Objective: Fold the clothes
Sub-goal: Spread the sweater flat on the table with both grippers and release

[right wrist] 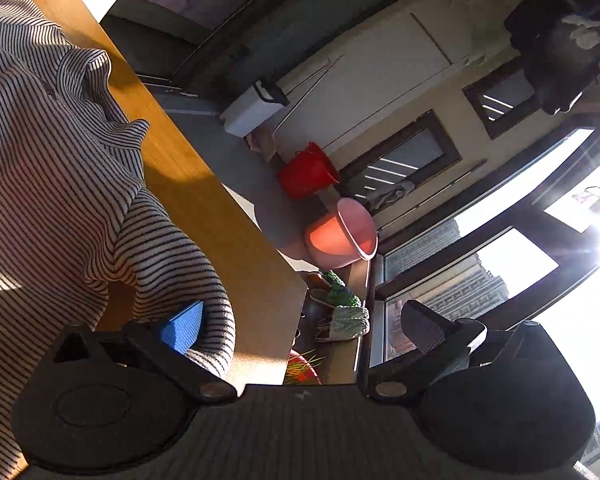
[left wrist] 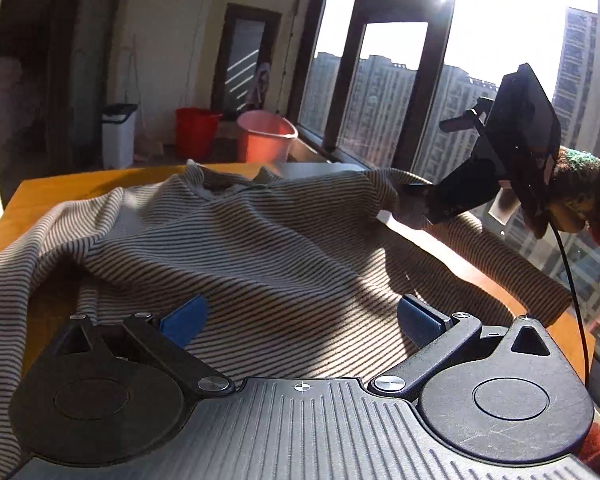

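1. Sunlit rm w/ tall windows (left wrist: 384, 92); high-rise blocks outside. Wooden table (left wrist: 60, 192) stands beside the glass.
2. Floor past the table: red bucket (left wrist: 196, 132), pink bucket (left wrist: 266, 136), white bin (left wrist: 118, 134) w/ dark lid. Right wrist view shows the same red and pink buckets, plus slippers (right wrist: 340, 308) on the floor nr the table corner.
3. Striped shirt (left wrist: 260, 248) (thin dark/light stripes) lies spread on the table, rumpled, collar at the far side. One sleeve runs off toward the window-side edge; another part hangs over the near-left edge.
4. Left gripper (left wrist: 300, 318): jaws wide apart, blue pads (left wrist: 184, 320) either side, just above the shirt body. Nothing between them.
5. Right gripper (left wrist: 410, 196), seen from the left wrist cam: at the shirt's far shoulder/sleeve area, tips at the fabric. Held by a hand in a red/green knit sleeve (left wrist: 580, 176). Black cable (left wrist: 576, 292) hangs from it.
6. Right wrist view: jaws apart. Blue pad (right wrist: 182, 326) touches a fold of striped cloth; the other finger stands clear over the floor, no cloth on it. Fabric not clamped.
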`<state>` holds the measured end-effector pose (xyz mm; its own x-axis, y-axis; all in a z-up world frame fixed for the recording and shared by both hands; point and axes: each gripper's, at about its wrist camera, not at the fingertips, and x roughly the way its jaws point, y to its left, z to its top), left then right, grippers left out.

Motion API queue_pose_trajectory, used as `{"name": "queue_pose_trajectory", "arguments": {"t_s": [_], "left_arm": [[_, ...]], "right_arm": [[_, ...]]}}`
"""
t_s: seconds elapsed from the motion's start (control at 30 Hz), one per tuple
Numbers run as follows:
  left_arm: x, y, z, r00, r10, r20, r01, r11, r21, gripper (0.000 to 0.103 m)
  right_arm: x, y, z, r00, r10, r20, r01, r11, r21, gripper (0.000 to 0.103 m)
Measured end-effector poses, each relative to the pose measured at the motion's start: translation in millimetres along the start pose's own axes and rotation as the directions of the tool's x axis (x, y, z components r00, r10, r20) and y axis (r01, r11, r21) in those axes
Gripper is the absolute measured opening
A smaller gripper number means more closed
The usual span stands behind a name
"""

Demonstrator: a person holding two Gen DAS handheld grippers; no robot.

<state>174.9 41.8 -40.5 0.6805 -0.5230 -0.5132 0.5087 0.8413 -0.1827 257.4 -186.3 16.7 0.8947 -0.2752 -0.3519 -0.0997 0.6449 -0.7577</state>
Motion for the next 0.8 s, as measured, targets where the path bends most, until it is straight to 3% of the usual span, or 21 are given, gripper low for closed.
{"name": "queue_pose_trajectory", "arguments": {"t_s": [0.07,0.1,0.17,0.23,0.27,0.33,0.43,0.47,0.5,0.57,0.63,0.7,0.8], "left_arm": [[1.5,10.3,2.6,0.999,0.021,-0.025,-0.021,0.999,-0.025,0.103],[0.7,14.0,3.8,1.0,0.017,-0.026,-0.018,0.999,-0.046,0.103],[-3.0,17.7,6.0,0.999,0.042,-0.009,-0.042,0.997,-0.06,0.103],[-7.1,21.2,8.3,0.997,0.074,0.01,-0.073,0.995,-0.07,0.103],[-13.0,20.3,10.3,0.99,0.141,0.022,-0.14,0.989,-0.045,0.103],[-27.0,16.2,12.8,0.95,0.305,0.06,-0.307,0.951,0.037,0.103],[-41.2,13.0,8.9,0.856,0.494,0.155,-0.517,0.831,0.207,0.103],[-42.9,13.8,6.0,0.819,0.545,0.178,-0.573,0.78,0.25,0.103],[-44.6,17.1,3.5,0.795,0.576,0.19,-0.606,0.745,0.278,0.103],[-50.2,27.8,1.5,0.793,0.58,0.187,-0.609,0.747,0.267,0.103],[-55.6,39.5,0.1,0.797,0.576,0.181,-0.604,0.762,0.235,0.103],[-58.8,49.9,-0.1,0.791,0.587,0.173,-0.612,0.765,0.202,0.103],[-64.1,64.1,-1.9,0.784,0.598,0.168,-0.62,0.771,0.146,0.103]], "right_arm": [[-10.8,-18.4,2.0,0.991,0.126,0.033,-0.131,0.962,0.24,0.103],[-16.5,-24.9,-3.4,0.957,0.274,0.094,-0.289,0.885,0.365,0.103],[-24.4,-30.0,-18.5,0.835,0.495,0.24,-0.54,0.655,0.529,0.103],[-27.6,-17.3,-30.4,0.776,0.565,0.28,-0.607,0.549,0.574,0.103],[-28.3,-8.1,-37.7,0.786,0.569,0.243,-0.589,0.568,0.575,0.103],[-34.4,11.6,-44.0,0.81,0.561,0.171,-0.557,0.643,0.525,0.103],[-37.9,25.4,-50.7,0.794,0.593,0.13,-0.577,0.668,0.47,0.103],[-38.1,25.3,-50.0,0.803,0.583,0.12,-0.562,0.676,0.476,0.103],[-37.6,26.0,-48.1,0.826,0.554,0.1,-0.528,0.701,0.478,0.103],[-39.0,29.2,-45.4,0.856,0.509,0.094,-0.491,0.742,0.456,0.103],[-41.1,33.2,-44.8,0.868,0.483,0.12,-0.485,0.767,0.421,0.103],[-41.2,34.0,-43.2,0.87,0.476,0.127,-0.482,0.767,0.423,0.103],[-30.0,29.0,-48.3,0.828,0.535,0.167,-0.545,0.697,0.467,0.103]]}}
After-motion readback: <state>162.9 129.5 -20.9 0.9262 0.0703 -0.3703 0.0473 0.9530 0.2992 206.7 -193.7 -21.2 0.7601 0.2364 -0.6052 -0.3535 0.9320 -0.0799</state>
